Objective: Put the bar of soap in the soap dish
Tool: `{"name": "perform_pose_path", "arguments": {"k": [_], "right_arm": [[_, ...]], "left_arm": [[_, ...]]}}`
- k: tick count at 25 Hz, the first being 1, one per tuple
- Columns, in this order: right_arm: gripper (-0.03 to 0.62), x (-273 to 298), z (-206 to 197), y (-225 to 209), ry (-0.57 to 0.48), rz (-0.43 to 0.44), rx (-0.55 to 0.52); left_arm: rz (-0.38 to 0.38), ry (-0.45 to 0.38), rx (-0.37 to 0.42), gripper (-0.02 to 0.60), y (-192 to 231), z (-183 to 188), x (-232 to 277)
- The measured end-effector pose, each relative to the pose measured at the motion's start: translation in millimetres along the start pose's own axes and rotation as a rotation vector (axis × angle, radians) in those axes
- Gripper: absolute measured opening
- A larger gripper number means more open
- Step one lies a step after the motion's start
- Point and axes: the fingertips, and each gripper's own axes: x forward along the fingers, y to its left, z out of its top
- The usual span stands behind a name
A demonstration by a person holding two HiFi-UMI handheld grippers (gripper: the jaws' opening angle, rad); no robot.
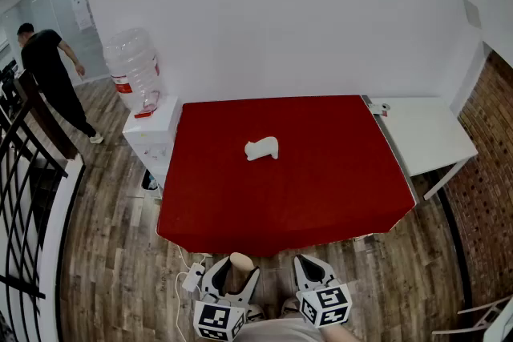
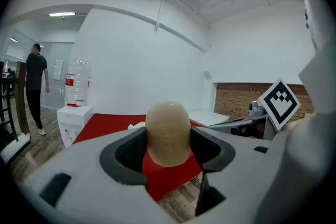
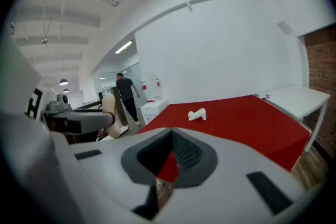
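The pale beige, rounded bar of soap (image 2: 167, 131) stands on end between the jaws of my left gripper (image 2: 168, 139), which is clamped on its lower half with the dark ribbed pads pressing both sides. Gripped low like that, the top is free and I'd expect it to drop cleanly once I let go.

My right gripper (image 3: 170, 152) has its jaws closed together on nothing. It is held low beside the left, I think just to keep it out of the way.

Both are short of the near edge of the table with the red cloth (image 1: 321, 172). The small white moulded soap dish (image 1: 262, 148) sits alone near the table's middle, well apart from the soap, so the carry is not yet made. The open cloth around it leaves a straight reach forward.
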Motion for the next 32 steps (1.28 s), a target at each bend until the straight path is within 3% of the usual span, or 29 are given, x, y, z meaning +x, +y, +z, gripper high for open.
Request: {"name": "perform_pose_path", "arguments": {"k": [6, 13, 18, 26, 32], "right_arm": [[-0.006, 12.7, 7.0, 11.6, -0.016, -0.015, -0.007], [-0.006, 41.7, 5.9, -5.2, 0.006, -0.023, 0.015], [-0.008, 95.7, 21.6, -33.8, 0.012, 0.008, 0.0], [-0.006, 182.7, 90.9, -96.4, -0.008, 0.064, -0.074], [-0.007, 228.7, 118.8, -124.4, -0.001, 0.109, -0.087]], "left_arm": [[0.004, 0.0, 0.023, 0.268, 23.3, 7.4, -4.2], [-0.001, 0.02, 0.004, 0.268, 41.1, 5.6, 23.2], [0.013, 0.019, -0.033, 0.268, 59.2, 14.0, 75.1], [0.068, 0.005, -0.02, 0.268, 108.1, 44.2, 185.0], [0.096, -0.002, -0.01, 0.268, 123.2, 64.5, 234.3]]}}
